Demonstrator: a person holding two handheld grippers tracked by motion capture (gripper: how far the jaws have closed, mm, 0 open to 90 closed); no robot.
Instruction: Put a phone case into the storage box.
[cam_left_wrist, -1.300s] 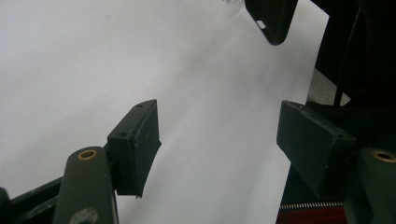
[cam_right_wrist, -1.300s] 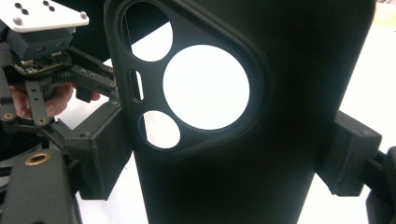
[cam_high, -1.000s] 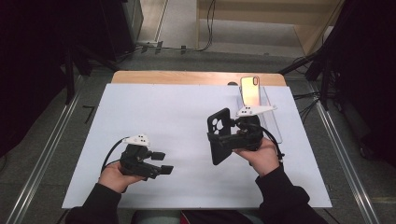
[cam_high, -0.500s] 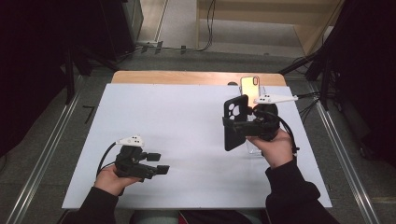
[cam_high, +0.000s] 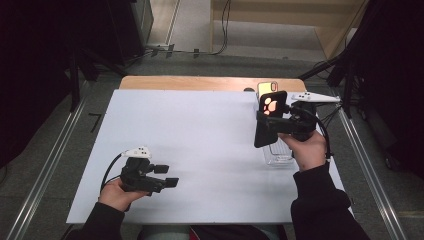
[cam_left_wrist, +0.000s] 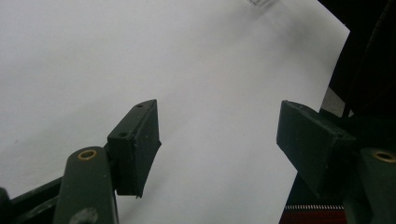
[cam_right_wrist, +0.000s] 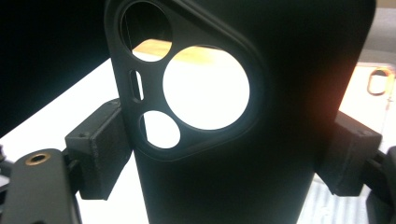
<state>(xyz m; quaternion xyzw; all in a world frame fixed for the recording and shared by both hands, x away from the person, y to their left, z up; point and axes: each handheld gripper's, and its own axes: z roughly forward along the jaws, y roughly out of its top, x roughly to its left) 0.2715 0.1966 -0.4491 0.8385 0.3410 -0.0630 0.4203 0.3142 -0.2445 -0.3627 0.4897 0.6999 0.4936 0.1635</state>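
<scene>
dark room round a desk (cam_high: 200, 130) with a white top and a wood strip along the far edge. right tongs (cam_high: 272, 125) held up over the right side near the far right corner, jaws closed on the long sides of a black case (cam_high: 270, 117), upright, camera cutout at the top. phone (cam_high: 266, 89) stands at the far edge just behind the case, lit screen glowing through the cutout. clear stand (cam_high: 278, 152) sits on the desk below the right hand (cam_high: 306, 147). left tongs (cam_high: 165, 179) low at the near left corner, jaws wide apart, nothing between them.

risks, as i judge them: the case is soft and pinched by its edges only, so it could twist or pop out of the jaws if it gets pushed against the phone at an angle. the phone looks only propped, so a nudge from the case could tip it flat or off the far edge. the left tongs are well apart, too far to steady anything.

views: right gripper view shows the grip close up, pads (cam_right_wrist: 100, 149) on both case (cam_right_wrist: 261, 154) sides, cutout holes clear, but not the height above the desk. high view gives the layout of case, phone and stand. left gripper view shows the open pads (cam_left_wrist: 135, 144) over bare white desk (cam_left_wrist: 70, 56), with a corner of the stand at the top.
</scene>
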